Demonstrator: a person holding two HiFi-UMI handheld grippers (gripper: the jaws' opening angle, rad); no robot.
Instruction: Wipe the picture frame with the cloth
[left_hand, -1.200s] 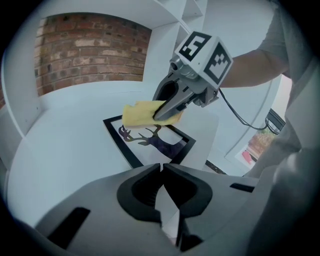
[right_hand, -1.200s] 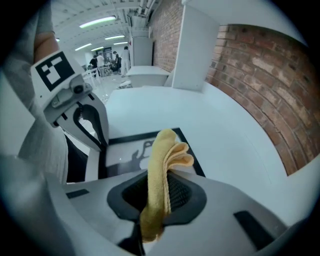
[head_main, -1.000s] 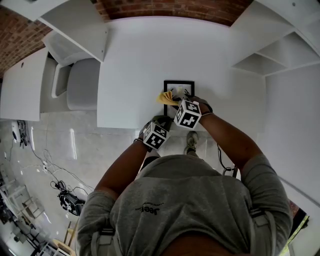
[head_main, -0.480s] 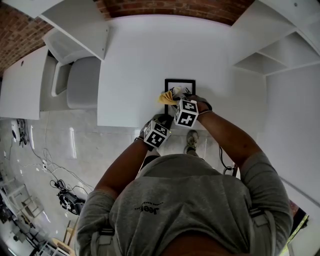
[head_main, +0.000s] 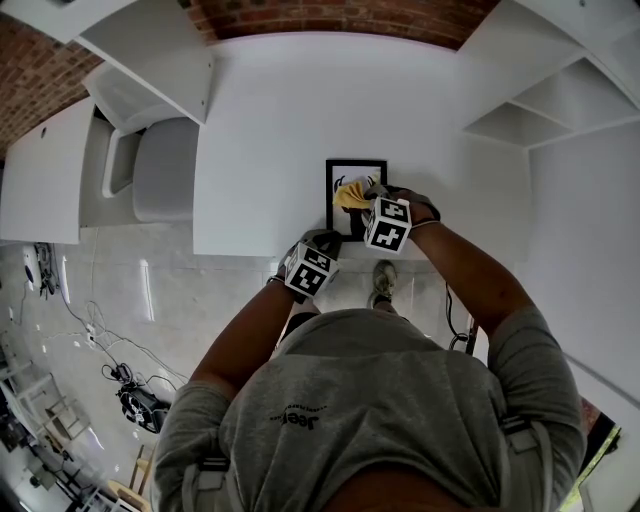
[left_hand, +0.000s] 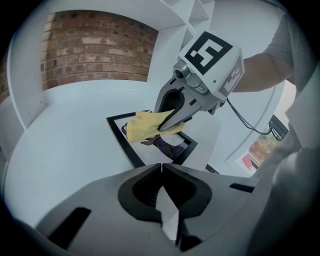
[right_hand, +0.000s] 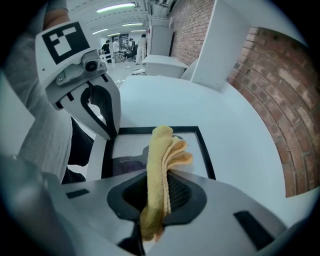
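A black picture frame (head_main: 356, 166) lies flat on the white table (head_main: 270, 130) near its front edge. My right gripper (head_main: 362, 202) is shut on a folded yellow cloth (right_hand: 161, 150) and holds it down on the picture inside the frame (right_hand: 200, 145). From the left gripper view the cloth (left_hand: 142, 125) covers the picture's upper part. My left gripper (left_hand: 161, 166) is shut, its tips at the frame's near left corner (left_hand: 131, 157); nothing shows between them. In the right gripper view its fingers (right_hand: 107, 125) come down on that corner.
A grey chair (head_main: 165, 165) stands left of the table. White shelves (head_main: 520, 110) rise at the right, a brick wall (head_main: 330, 15) behind. The table's front edge (head_main: 240, 254) runs just under my left hand, with floor and a shoe (head_main: 384, 282) below.
My right gripper has carried the cloth rightwards, from the frame's left edge onto the picture. The left gripper has stayed at the frame's corner.
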